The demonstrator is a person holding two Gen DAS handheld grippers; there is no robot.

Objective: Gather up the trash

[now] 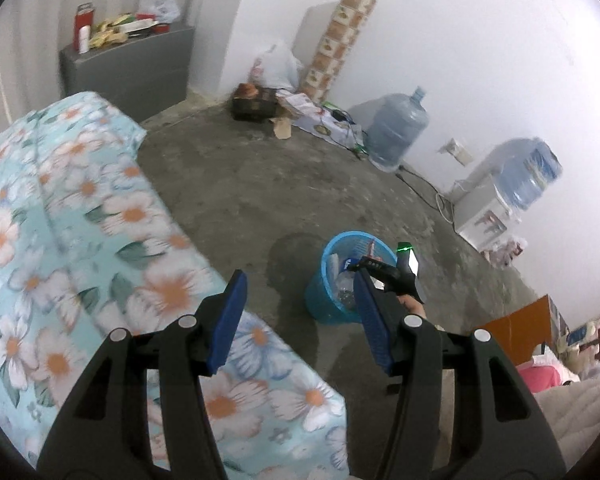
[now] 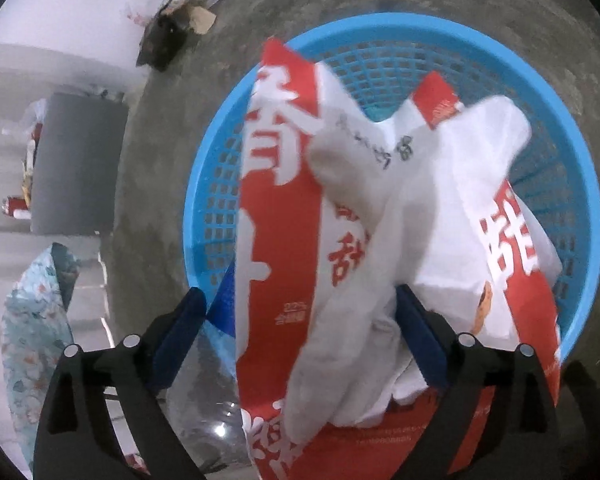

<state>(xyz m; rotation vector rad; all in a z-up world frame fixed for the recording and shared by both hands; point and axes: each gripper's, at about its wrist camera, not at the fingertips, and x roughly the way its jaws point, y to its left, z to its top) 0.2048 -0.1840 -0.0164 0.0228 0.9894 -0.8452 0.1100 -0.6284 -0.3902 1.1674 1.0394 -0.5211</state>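
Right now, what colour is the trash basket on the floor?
Light blue plastic mesh basket, clearest in the right wrist view, where the right gripper holds a red-and-white bag over it.
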